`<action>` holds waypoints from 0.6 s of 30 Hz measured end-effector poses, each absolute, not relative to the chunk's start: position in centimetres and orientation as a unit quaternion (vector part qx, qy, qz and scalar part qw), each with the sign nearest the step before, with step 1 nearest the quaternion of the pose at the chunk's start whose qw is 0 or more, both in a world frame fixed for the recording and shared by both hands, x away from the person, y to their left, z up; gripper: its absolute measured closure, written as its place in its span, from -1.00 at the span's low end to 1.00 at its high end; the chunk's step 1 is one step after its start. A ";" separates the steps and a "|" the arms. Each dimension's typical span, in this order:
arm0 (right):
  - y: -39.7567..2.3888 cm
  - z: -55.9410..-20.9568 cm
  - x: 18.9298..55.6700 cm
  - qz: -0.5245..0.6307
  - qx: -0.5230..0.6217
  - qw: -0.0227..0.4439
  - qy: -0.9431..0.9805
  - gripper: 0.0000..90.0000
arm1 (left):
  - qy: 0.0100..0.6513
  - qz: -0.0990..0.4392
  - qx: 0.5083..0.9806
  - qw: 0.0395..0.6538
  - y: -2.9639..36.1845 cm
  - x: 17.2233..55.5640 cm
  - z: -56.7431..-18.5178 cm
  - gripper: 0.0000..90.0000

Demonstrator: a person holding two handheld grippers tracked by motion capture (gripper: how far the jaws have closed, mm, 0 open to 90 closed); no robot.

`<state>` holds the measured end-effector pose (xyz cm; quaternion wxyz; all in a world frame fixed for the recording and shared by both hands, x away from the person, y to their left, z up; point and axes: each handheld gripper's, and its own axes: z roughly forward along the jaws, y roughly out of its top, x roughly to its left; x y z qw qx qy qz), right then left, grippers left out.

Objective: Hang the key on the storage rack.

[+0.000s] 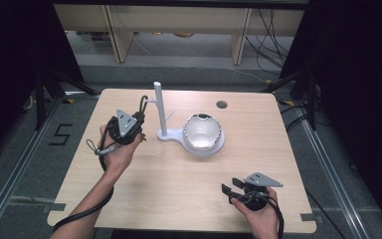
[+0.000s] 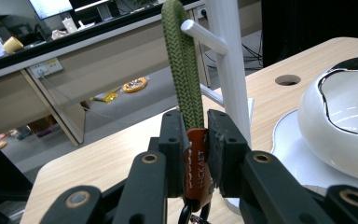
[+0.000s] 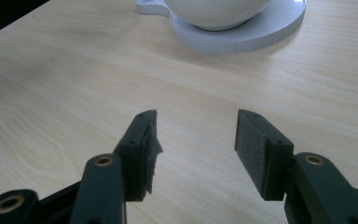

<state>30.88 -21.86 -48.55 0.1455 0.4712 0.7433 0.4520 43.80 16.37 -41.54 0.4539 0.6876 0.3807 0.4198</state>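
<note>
Your left gripper [image 2: 196, 154] pinches the keychain's orange tag [image 2: 196, 170] between its fingers, the green cord loop [image 2: 182, 65] draped at the white stand's peg [image 2: 204, 36] — hanging is the step. Next, settle the loop, then release. Your right gripper [image 3: 196, 140] rests on the desk [image 3: 51, 93], fingers spread — nothing between them.

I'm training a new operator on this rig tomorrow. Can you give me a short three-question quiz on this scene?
1. True or false: the left gripper has its jaws closed on the green braided strap.
2. The strap's loop hangs over: A) the bowl's rim, B) the peg of the white stand, C) the table's hole.
3. What do the right gripper's jaws hold?

Key: 1. True, at its orange tag. 2. B. 3. Nothing; they stand open above the table.
</note>
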 end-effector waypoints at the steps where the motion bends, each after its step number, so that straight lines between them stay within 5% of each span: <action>1: -21.9 -48.5 30.9 0.452 0.471 0.145 0.744 0.10 | 0.378 0.422 0.689 0.453 16.3 43.8 -41.5 0.69; 18: -21.7 -48.4 30.7 0.446 0.481 0.141 0.742 0.10 | 0.355 0.449 0.697 0.431 15.5 43.3 -41.4 0.69</action>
